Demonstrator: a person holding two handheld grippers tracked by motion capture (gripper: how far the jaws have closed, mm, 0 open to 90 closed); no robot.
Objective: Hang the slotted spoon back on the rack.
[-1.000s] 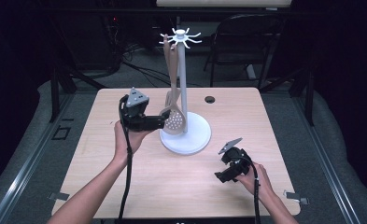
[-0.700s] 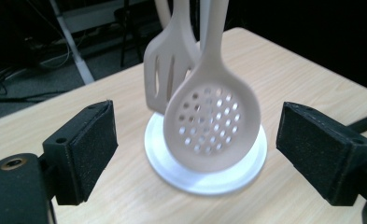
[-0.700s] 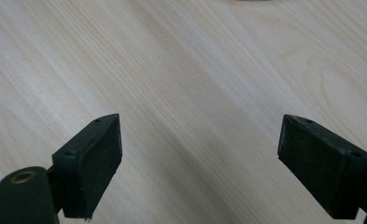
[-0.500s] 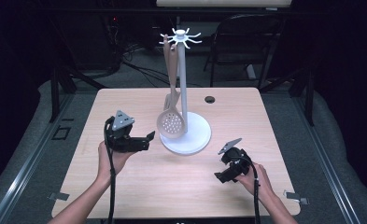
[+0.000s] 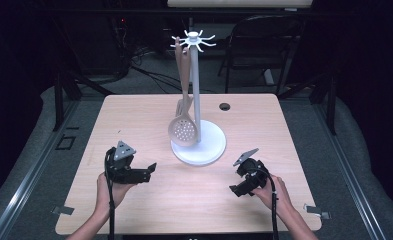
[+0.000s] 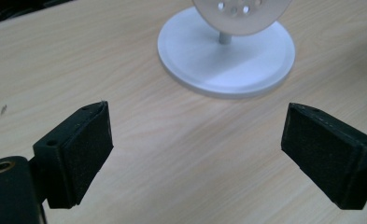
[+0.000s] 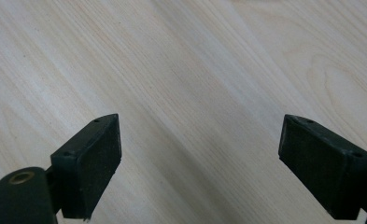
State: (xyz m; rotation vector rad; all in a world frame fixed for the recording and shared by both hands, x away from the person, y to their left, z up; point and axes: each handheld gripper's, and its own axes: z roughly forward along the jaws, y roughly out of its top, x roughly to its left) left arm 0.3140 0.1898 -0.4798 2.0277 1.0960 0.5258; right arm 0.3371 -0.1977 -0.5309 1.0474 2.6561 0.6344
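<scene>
Slotted spoon (image 5: 184,131) hangs by its handle from a hook at the top of the white stand (image 5: 199,145), bowl down near the round base, mid worktop (image 5: 134,115), a bit toward the far edge. Looks like the hanging job is done and both hands are backed off.

Left hand-held gripper (image 5: 146,171) sits low near the near-left part of the worktop, released, nothing between the black pads (image 6: 81,154); its jaws have just been opening a little wider. Its own view looks straight at the stand base (image 6: 225,58) and the spoon's holed bowl (image 6: 242,14), well apart from it. Right hand-held gripper (image 5: 238,189) is near the near-right part, also released and empty, pointing down at bare wood in its own view (image 7: 202,168).

Risks, as I judge them:
- Spoon hangs loose, bowl close to the pole. Any knock to the stand or worktop could set it swinging and slip it off the hook.
- Stand is tall and thin on a small base. A cable or forearm sweeping across could tip it.
- Left one faces the base. Pushing forward from here would shove the base, not grab anything.
- Cannot tell how deep the handle's hole sits on the hook, too small from above.
</scene>
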